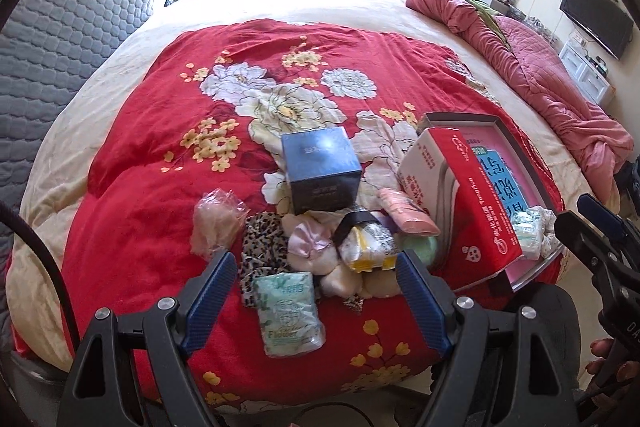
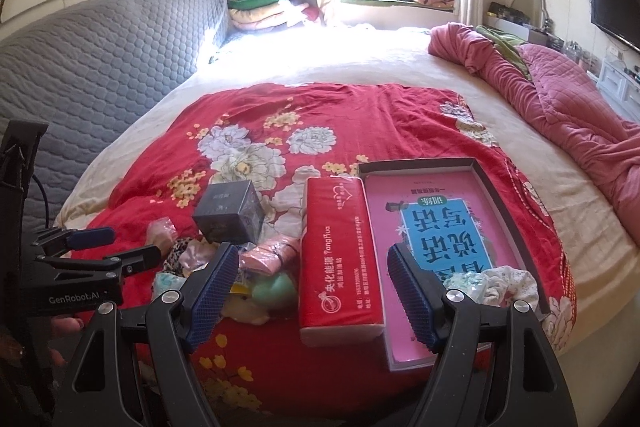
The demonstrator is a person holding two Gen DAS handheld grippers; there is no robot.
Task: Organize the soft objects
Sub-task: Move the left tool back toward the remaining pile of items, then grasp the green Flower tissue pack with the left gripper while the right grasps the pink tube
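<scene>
You are holding your left tool (image 1: 312,301) and right tool (image 2: 310,291) released above the red floral quilt (image 1: 160,163), so centre the left one squarely over the tissue pack (image 1: 289,311) lying between its fingers before clenching gently.

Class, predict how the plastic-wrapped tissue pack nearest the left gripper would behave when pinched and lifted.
The tissue pack looks puffy, so it would probably squash between the fingers. Its glossy wrapper may be slippery. It seems light for its size, and unlikely to roll, being flat.
</scene>
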